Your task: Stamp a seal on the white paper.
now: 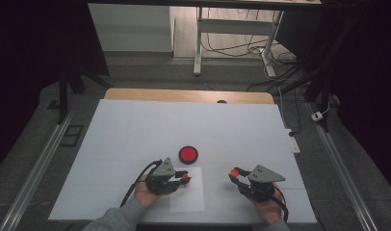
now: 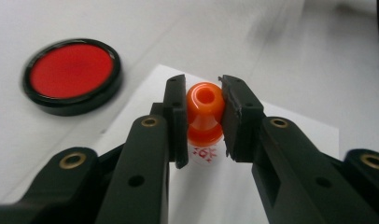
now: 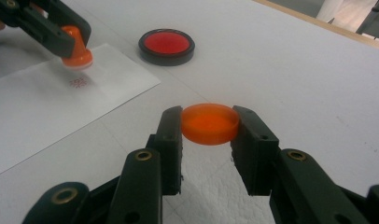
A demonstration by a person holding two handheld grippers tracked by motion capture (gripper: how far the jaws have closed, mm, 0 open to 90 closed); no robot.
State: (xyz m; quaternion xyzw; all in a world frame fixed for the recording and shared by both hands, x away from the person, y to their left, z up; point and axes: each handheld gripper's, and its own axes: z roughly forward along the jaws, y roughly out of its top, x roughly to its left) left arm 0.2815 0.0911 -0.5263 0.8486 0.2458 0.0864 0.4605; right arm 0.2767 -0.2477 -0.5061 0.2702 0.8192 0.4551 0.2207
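Left gripper view, jaws clamp orange stamp (image 2: pixel 205 112) above paper (image 2: pixel 290 126), red mark (image 2: pixel 205 153)

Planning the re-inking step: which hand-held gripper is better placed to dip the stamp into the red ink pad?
Left. The left hand-held gripper already clamps the orange stamp, beside the ink pad. The right hand-held gripper holds the orange cap.

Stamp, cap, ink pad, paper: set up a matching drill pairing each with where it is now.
Things:
1. orange stamp
2. orange cap
3. red ink pad
4. paper sheet

Places:
A. flat on the table, bearing a red print
B. between the right gripper jaws
C. on the table beyond the paper, nothing gripping it
D. between the left gripper jaws

Pairs: 1-D, 2-B, 3-C, 4-A
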